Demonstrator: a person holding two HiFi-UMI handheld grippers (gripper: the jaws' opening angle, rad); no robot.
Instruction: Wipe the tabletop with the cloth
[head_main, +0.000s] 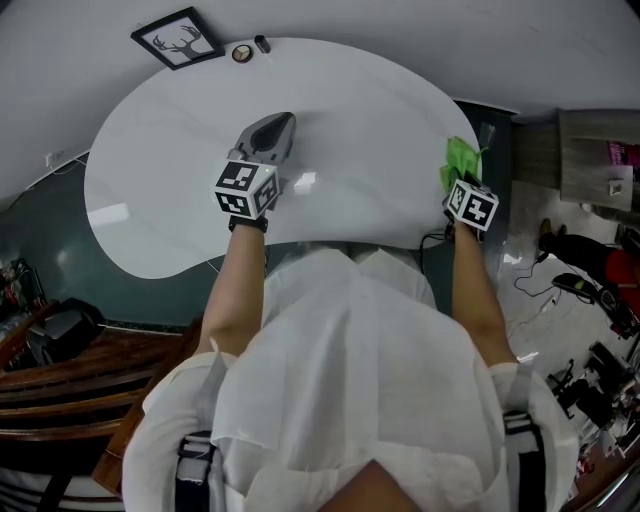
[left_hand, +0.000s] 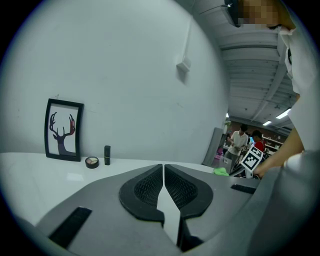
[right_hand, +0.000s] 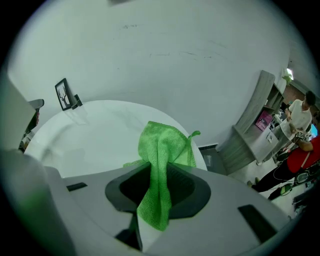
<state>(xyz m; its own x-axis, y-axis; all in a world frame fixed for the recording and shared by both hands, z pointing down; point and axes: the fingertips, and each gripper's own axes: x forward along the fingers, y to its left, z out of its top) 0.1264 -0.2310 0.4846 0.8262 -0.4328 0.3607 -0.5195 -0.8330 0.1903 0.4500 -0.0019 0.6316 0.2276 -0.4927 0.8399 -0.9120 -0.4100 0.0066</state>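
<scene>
Head view: right hand-held gripper (head_main: 461, 178) downtilted

On my feed I count one white table (head_main: 140, 200), one green cloth (head_main: 459, 158), one framed picture (head_main: 177, 39), one round compact (head_main: 241, 53), one dark tube (head_main: 262, 44) — and two grippers: left gripper (head_main: 281, 122), right gripper (right_hand: 159, 176).

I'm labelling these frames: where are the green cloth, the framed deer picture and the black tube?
green cloth (right_hand: 161, 147): right gripper view, its bunched middle fold.
framed deer picture (left_hand: 64, 130): left gripper view, middle of the print.
black tube (left_hand: 107, 155): left gripper view, its mid-body.
</scene>
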